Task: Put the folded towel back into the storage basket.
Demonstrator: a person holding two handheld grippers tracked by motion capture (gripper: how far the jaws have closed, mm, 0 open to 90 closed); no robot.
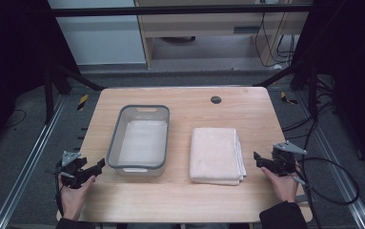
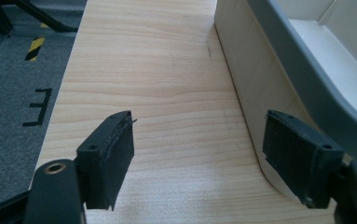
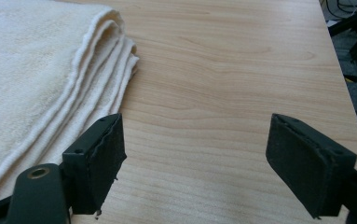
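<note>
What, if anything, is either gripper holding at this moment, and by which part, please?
Nothing is held. The left gripper is open over bare table beside the bin, and the right gripper is open beside the folded towel.

The tabletop (image 1: 180,195) is showing pale wood with fine brown grain running across it, and a small dark round spot (image 1: 216,99) near its far edge. The bin (image 1: 141,140) is wearing a grey rim over translucent whitish walls. The towel (image 1: 215,155) is looking cream, its folded edges stacked in lighter stripes. Both grippers, left (image 1: 90,170) and right (image 1: 261,160), are showing black jaws with grey plates on top. The floor (image 1: 13,143) is lying dark grey, carrying yellow-and-black striped tape (image 1: 82,101).
</note>
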